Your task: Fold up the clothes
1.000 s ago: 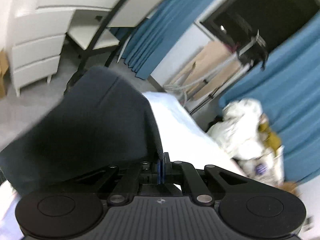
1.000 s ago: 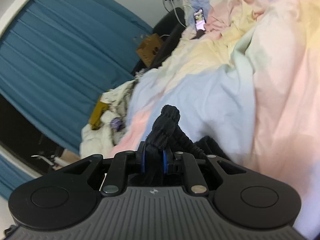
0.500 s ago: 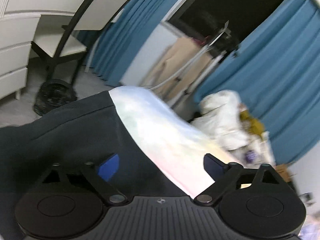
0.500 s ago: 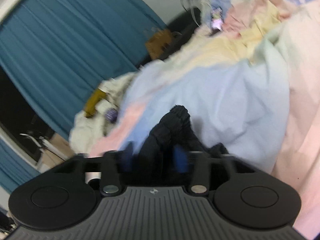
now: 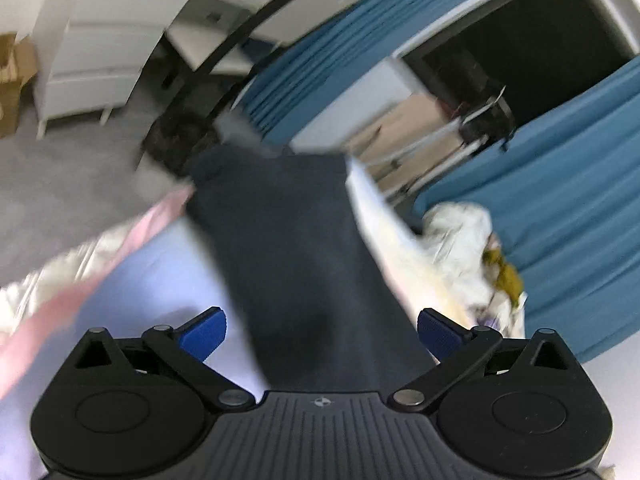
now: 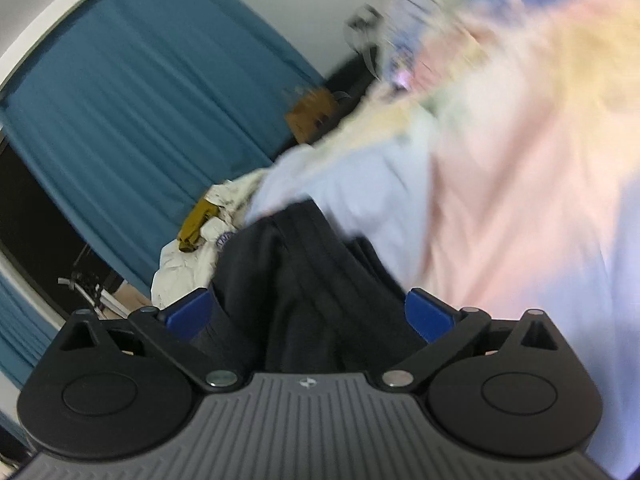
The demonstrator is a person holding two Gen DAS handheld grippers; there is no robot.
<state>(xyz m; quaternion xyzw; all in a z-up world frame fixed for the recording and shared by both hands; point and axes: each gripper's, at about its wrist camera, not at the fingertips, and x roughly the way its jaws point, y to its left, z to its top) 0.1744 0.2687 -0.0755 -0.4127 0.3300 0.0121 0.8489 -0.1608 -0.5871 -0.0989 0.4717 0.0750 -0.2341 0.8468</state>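
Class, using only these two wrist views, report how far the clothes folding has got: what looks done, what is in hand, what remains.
Done: the dark garment lies on the pastel bedspread, laid out long in the left view. In hand: nothing is gripped; the left gripper and right gripper are opening, cloth between the pads but not pinched. Left: its bunched end in the right view looks unfinished, and the white clothes heap lies unfolded.

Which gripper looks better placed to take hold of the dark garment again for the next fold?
Probably the right gripper: bunched folds of the dark garment rise between its opening fingers. The left gripper, also opening, has only flat cloth lying below it.
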